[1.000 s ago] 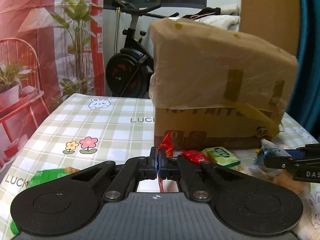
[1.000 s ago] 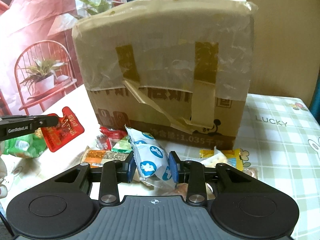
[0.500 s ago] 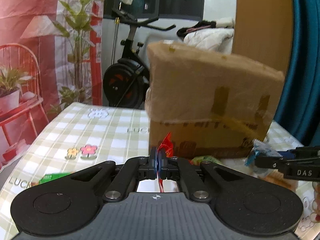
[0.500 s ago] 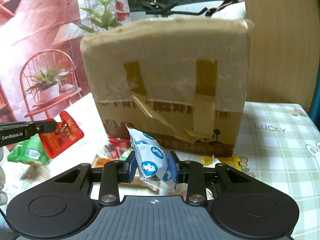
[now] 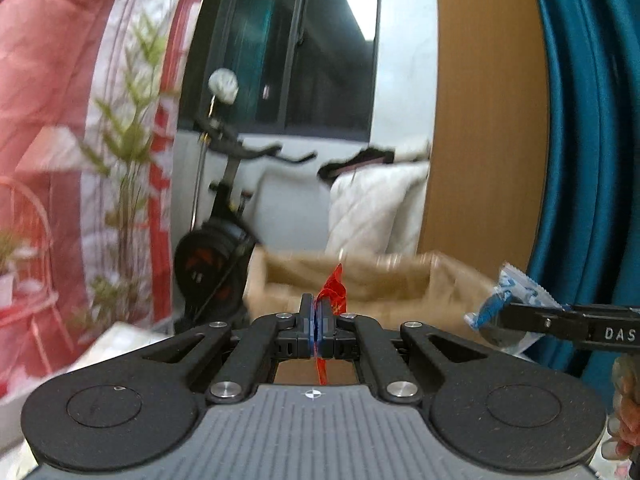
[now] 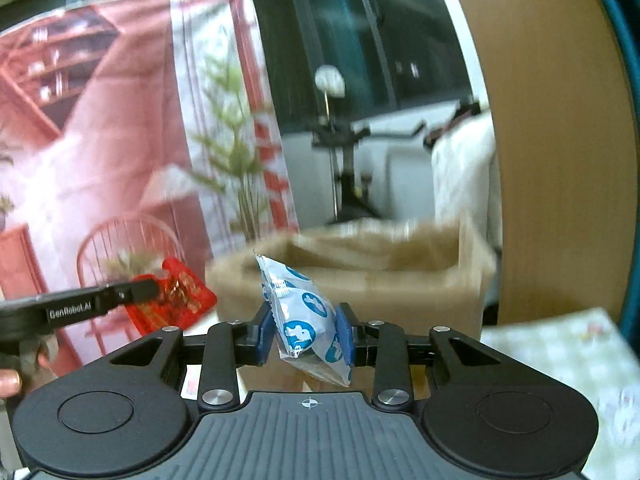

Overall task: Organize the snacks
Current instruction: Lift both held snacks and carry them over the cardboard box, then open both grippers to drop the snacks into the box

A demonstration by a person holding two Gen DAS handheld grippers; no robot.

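Observation:
My left gripper (image 5: 318,322) is shut on a thin red snack packet (image 5: 333,289), seen edge-on between the blue pads. From the right wrist view the same red packet (image 6: 176,304) hangs flat at the tip of the left gripper (image 6: 148,290). My right gripper (image 6: 306,330) is shut on a puffy white-and-blue snack packet (image 6: 300,312); it also shows as the blue-white packet (image 5: 516,292) at the right of the left wrist view. Both are raised level with the open top of the brown cardboard box (image 6: 360,264), just in front of it.
An exercise bike (image 5: 216,240) and white bedding (image 5: 376,208) stand behind the box. A red printed backdrop (image 6: 100,160) hangs on the left, a wooden panel (image 5: 484,120) and teal curtain (image 5: 588,120) on the right. A corner of the checked tablecloth (image 6: 560,344) shows right of the box.
Both grippers have risen with their packets from table height to the box's top edge. The box's open top has come into view and the snack pile has dropped out of sight.

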